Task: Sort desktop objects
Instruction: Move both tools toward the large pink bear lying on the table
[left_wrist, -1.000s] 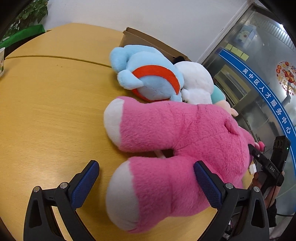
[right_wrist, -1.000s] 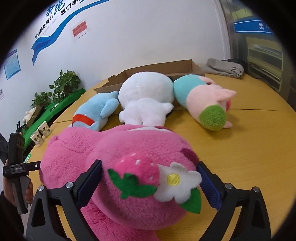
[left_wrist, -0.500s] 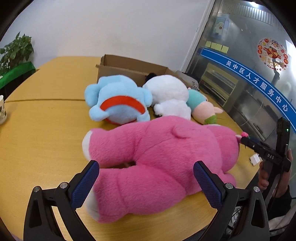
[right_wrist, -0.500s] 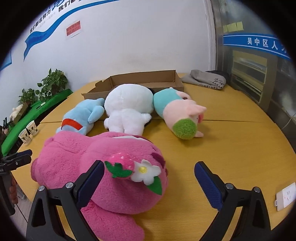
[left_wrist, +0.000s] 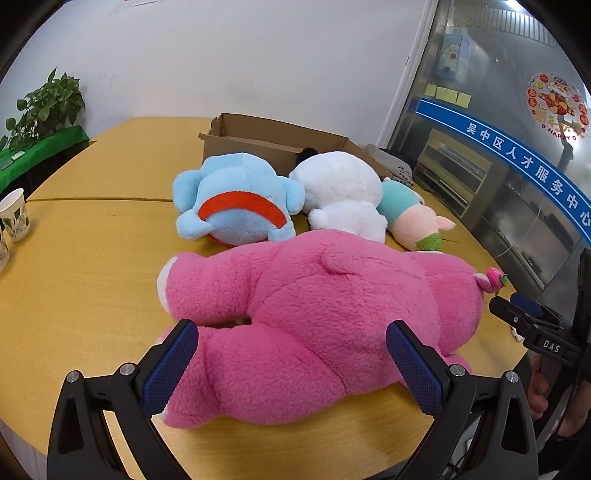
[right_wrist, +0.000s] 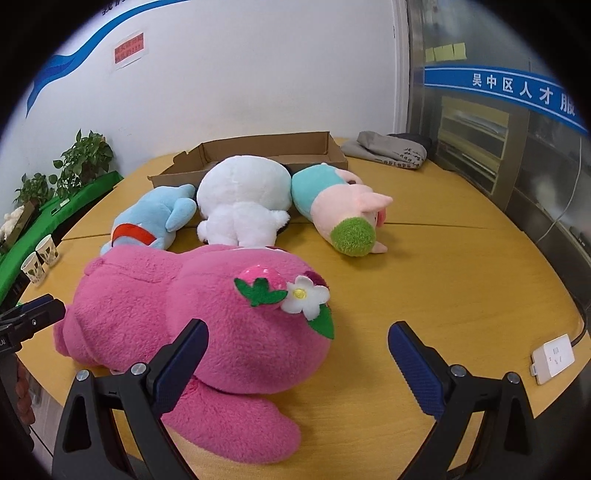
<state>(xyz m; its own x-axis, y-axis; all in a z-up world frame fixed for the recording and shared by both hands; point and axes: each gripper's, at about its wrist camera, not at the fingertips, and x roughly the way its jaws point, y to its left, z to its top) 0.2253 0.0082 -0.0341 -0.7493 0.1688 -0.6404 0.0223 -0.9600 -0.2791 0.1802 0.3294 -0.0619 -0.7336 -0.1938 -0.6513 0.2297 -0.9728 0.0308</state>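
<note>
Item: pink plush bear (left_wrist: 325, 325), lying face-down at the near edge of the yellow surface (right_wrist: 461, 280), left gripper (left_wrist: 291, 365) and right gripper (right_wrist: 295, 365) at opposite ends, both jaws apart and holding nothing, seemingly so its bulk can be shared toward the cardboard box (right_wrist: 266, 147).

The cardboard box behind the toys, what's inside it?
Only something small and dark peeks over the cardboard box edge, behind the white plush. The rest inside is hidden by its walls and the toys.

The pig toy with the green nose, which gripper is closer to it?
Right, I think. The right gripper sits by the pink bear's head, with the pig toy just past it. The left gripper is back at the bear's legs, so the whole bear lies between.
</note>
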